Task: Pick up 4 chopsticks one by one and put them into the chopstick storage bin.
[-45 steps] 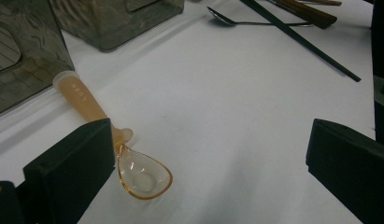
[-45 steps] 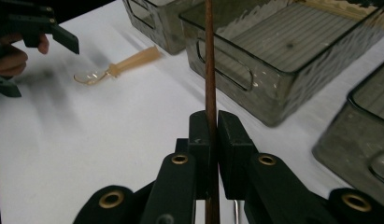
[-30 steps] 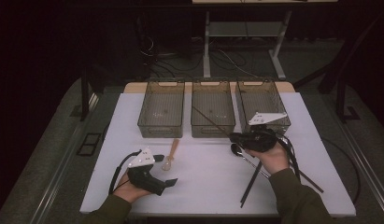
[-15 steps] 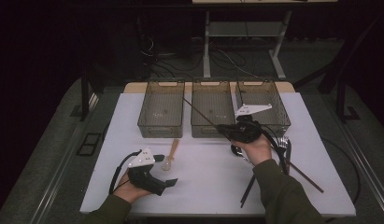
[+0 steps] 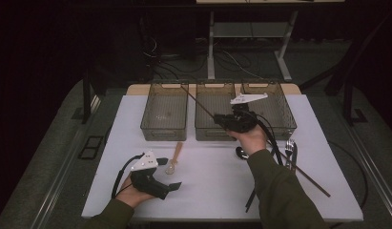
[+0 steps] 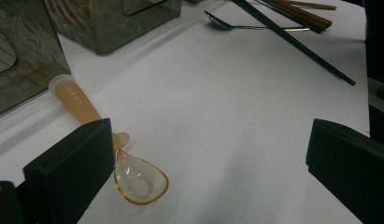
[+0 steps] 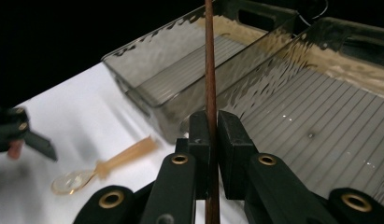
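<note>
The thin dark-brown wooden chopstick (image 7: 209, 70) runs out of the top of the right gripper view and, seen from above, its far tip fades against the dark rim of the clear smoked plastic bins (image 5: 165, 117) — it slants up over the middle bin toward the left one. The right gripper (image 5: 227, 121) is raised above the white worktop (image 5: 208, 176) at the bins' near edge, fingers clamped together on that chopstick. The left gripper (image 5: 177, 185) rests low in open room near the front edge, fingers apart — just beside the translucent amber plastic spoon (image 6: 133, 179).
</note>
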{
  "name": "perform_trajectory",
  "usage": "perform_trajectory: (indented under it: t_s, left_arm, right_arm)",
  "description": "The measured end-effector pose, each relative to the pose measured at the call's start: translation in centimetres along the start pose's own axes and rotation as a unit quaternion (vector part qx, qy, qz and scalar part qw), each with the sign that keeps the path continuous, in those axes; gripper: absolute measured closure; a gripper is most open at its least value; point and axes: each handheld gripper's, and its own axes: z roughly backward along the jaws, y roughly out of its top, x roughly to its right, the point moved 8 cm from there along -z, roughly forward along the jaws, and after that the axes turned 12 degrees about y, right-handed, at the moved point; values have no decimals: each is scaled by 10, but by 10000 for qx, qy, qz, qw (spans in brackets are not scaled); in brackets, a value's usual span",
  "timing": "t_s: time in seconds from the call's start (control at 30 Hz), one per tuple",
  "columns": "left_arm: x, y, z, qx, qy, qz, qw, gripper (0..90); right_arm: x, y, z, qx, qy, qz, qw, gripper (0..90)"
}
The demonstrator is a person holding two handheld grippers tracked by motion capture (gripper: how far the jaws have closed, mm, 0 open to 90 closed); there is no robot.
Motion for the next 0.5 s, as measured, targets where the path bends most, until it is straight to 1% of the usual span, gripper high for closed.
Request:
perform_trajectory:
  t_s: [0.17,0.2,0.3,0.5]
  left_arm:
    - [-1,0,0,-20,-9,-8,10000,4]
    - [0,0,-1,-1,-14,-11,10000,4]
    - [1,0,-1,-26,-49,-21,10000,4]
    - [0,1,-1,16,-58,-27,10000,4]
  right_arm:
    - [6,14,-10,91,-51,-130,9999,841]
    - [7,18,-12,108,-72,-110,9999,841]
    - [7,27,-21,125,-114,-114,9998,841]
    - [3,46,-38,176,-132,-97,9997,841]
